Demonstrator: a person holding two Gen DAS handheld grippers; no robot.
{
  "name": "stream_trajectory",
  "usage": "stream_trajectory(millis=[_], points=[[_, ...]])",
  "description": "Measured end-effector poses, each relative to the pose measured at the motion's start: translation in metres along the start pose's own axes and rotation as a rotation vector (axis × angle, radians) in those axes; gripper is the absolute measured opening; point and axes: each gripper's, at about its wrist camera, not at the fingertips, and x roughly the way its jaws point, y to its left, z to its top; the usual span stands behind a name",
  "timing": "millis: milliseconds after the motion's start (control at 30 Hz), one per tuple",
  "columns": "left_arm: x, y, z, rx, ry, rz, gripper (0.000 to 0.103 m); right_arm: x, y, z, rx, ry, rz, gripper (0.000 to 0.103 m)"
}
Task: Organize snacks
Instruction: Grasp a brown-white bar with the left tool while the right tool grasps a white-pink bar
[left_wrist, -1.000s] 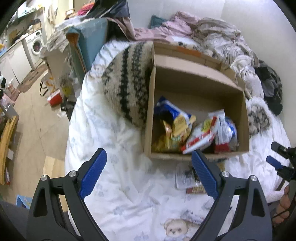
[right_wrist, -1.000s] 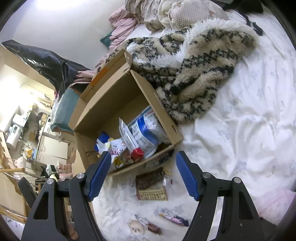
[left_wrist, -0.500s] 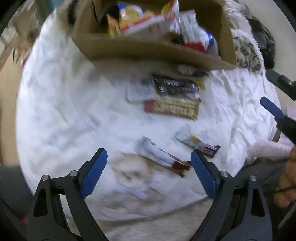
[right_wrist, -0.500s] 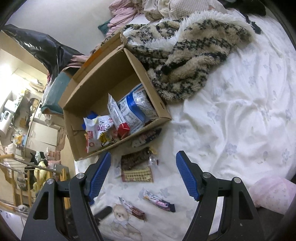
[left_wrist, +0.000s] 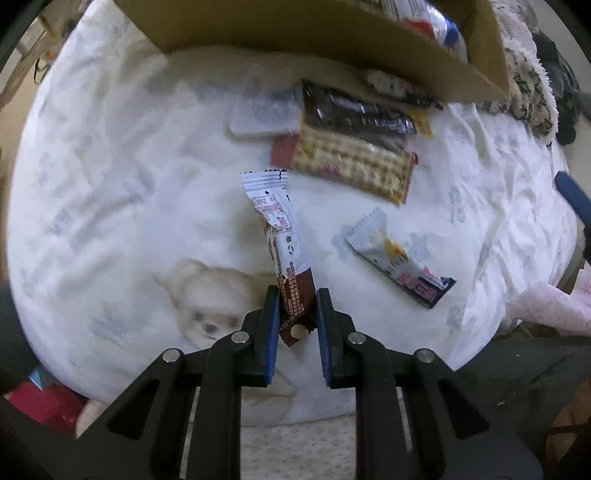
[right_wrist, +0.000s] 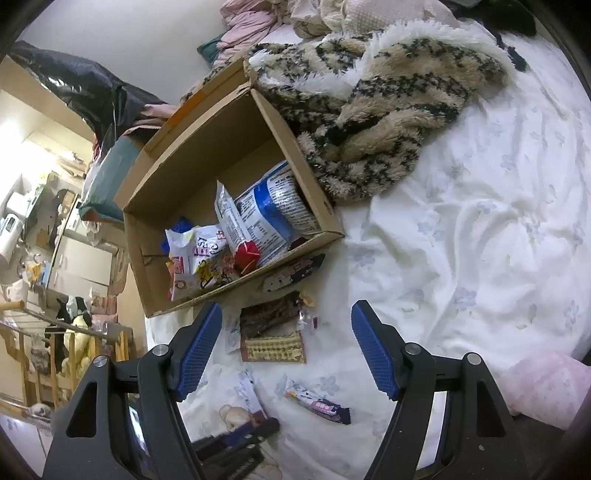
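Left claw (left_wrist: 297, 308) pinches the snack bar (left_wrist: 282, 243) by its brown end; light, limp, slippery wrapper. Right claw (right_wrist: 286, 343) gapes wide, empty.

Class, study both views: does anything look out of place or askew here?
Yes. Several snack packets lie loose on the bedsheet outside the cardboard box; the left gripper pinches one snack bar by its brown end.

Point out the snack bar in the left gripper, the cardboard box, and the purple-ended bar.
snack bar (left_wrist: 286, 236), left wrist view, white middle.
cardboard box (right_wrist: 207, 155), right wrist view, inner wall.
purple-ended bar (right_wrist: 325, 406), right wrist view, purple end.
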Motion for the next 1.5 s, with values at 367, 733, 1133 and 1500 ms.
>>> stream_trajectory(millis=[367,733,1133,1500], points=[[-0.076,0.042,0.047,0.139,-0.118,0.087,0.015,0.048,0.033,-0.026,-0.246,0.234,-0.1,0.075],[-0.086,0.058,0.069,0.183,-0.196,0.099,0.016,0.117,0.07,-0.087,-0.596,0.515,-0.237,0.074],[-0.092,0.056,0.068,0.188,-0.239,0.088,0.016,0.139,0.088,-0.116,-0.774,0.581,-0.25,0.018],[-0.096,0.067,0.072,0.144,-0.289,0.139,0.016,0.111,0.106,-0.098,-0.674,0.519,-0.022,0.018]])
